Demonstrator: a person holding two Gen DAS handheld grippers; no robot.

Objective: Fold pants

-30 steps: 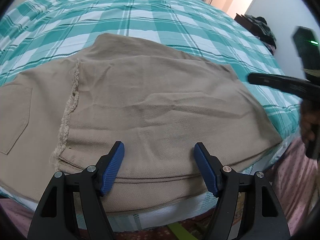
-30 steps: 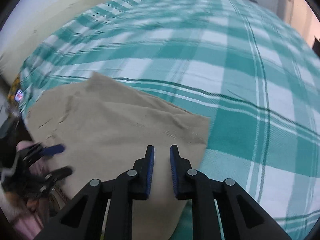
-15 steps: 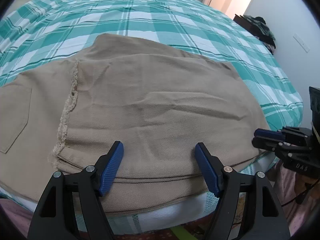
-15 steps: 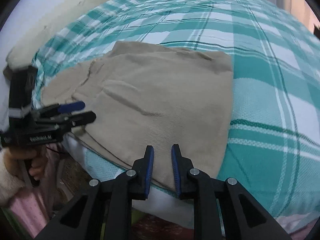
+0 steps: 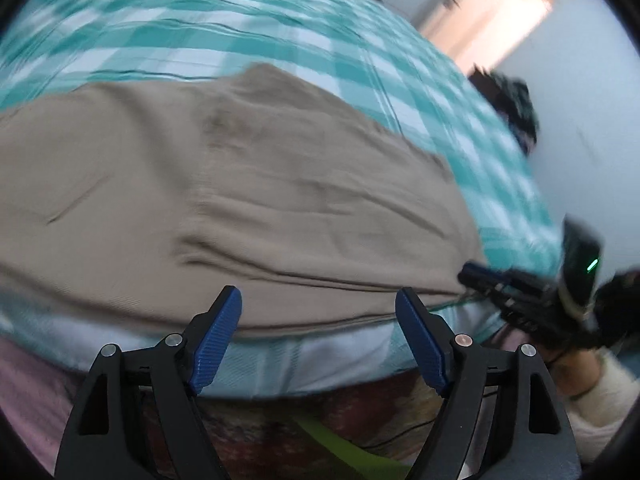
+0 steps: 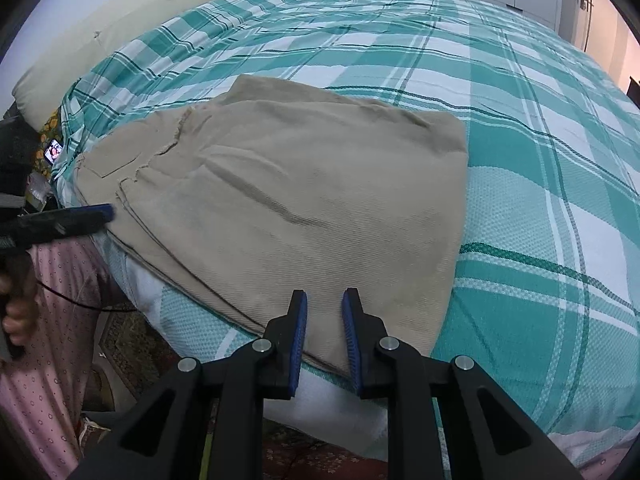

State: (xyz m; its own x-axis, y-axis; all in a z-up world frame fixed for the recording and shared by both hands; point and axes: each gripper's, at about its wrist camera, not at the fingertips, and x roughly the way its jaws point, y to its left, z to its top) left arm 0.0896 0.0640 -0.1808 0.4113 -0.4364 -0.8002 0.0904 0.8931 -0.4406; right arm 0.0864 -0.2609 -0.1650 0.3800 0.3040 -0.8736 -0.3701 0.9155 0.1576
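Folded pants (image 6: 288,200) on bed (image 6: 540,140), left claw (image 5: 318,344) apparently empty

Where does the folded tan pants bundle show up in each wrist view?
Left wrist: folded tan pants fill the centre and left, motion-blurred.
Right wrist: they lie centre-left, near the bed's edge.
Shared landmark: teal and white checked bedspread under them.

No legible txt, labels or nos anywhere; left wrist view is motion-blurred, right wrist view is sharp but shows nothing written
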